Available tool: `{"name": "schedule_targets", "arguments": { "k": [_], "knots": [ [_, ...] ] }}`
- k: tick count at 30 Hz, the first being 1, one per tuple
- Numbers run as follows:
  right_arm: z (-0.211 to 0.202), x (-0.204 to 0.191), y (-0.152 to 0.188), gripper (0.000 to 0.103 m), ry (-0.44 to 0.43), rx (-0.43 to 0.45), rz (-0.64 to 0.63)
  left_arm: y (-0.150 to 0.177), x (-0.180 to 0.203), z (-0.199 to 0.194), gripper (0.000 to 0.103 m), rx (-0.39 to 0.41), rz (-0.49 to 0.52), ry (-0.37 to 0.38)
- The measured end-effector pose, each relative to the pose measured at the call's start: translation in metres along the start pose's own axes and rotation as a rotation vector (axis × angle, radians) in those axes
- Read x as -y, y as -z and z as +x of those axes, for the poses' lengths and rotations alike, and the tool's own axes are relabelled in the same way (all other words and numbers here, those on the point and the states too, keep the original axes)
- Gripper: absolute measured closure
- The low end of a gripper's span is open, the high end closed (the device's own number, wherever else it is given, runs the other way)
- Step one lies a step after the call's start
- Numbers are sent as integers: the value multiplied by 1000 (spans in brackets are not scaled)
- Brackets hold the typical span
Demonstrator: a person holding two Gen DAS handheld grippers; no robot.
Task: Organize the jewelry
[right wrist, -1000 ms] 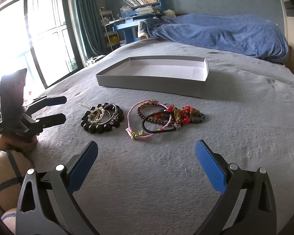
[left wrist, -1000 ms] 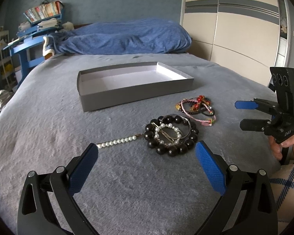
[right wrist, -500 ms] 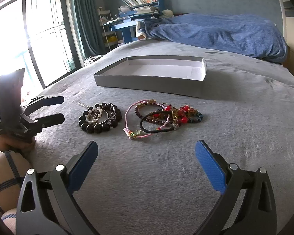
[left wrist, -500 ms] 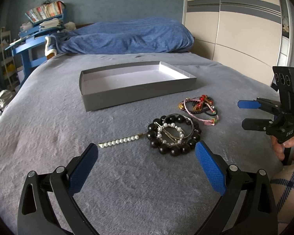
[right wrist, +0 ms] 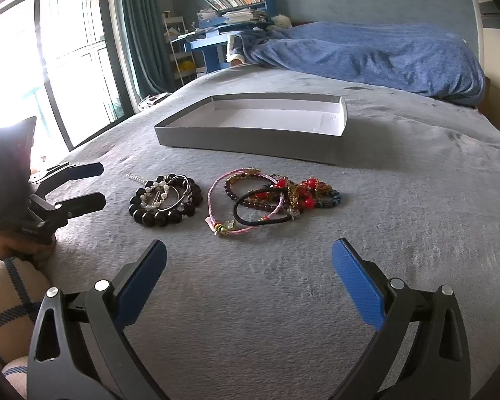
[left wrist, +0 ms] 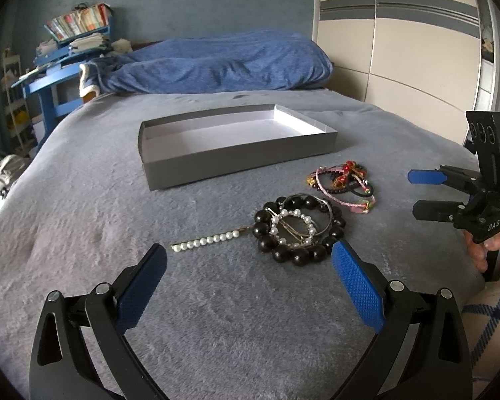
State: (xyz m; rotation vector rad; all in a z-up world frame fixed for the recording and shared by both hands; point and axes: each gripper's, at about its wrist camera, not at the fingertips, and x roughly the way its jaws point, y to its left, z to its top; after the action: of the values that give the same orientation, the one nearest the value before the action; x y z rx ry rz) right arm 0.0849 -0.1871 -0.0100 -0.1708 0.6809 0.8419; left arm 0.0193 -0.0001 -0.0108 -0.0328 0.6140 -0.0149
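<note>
On the grey bed [left wrist: 83,206], going left to right, the left tongs [left wrist: 248,286] hover wide apart and hold nothing, with a pearl hair pin [left wrist: 210,240] lying just ahead and a black bead bracelet [left wrist: 296,230] beside it, a pearl ring and thin bangle resting inside its loop. Further right lies a tangled heap of cords and beaded bracelets [right wrist: 273,200], close to the black one, and behind both sits a shallow grey box [left wrist: 236,156]. The right tongs [right wrist: 250,278] are likewise spread wide and hold nothing, low over the cover.
</note>
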Motion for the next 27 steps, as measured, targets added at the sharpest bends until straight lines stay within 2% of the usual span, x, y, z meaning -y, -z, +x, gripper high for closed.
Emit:
{"name": "schedule_targets", "arguments": {
  "k": [12, 21, 27],
  "knots": [
    [0, 4, 0, 5, 14, -4, 19, 0, -1, 6, 7, -33, -4, -44],
    [0, 6, -1, 5, 12, -2, 27, 1, 0, 8, 13, -47, 2, -48],
    [0, 6, -1, 5, 13, -2, 27, 0, 1, 10, 14, -50, 2, -49]
  ]
}}
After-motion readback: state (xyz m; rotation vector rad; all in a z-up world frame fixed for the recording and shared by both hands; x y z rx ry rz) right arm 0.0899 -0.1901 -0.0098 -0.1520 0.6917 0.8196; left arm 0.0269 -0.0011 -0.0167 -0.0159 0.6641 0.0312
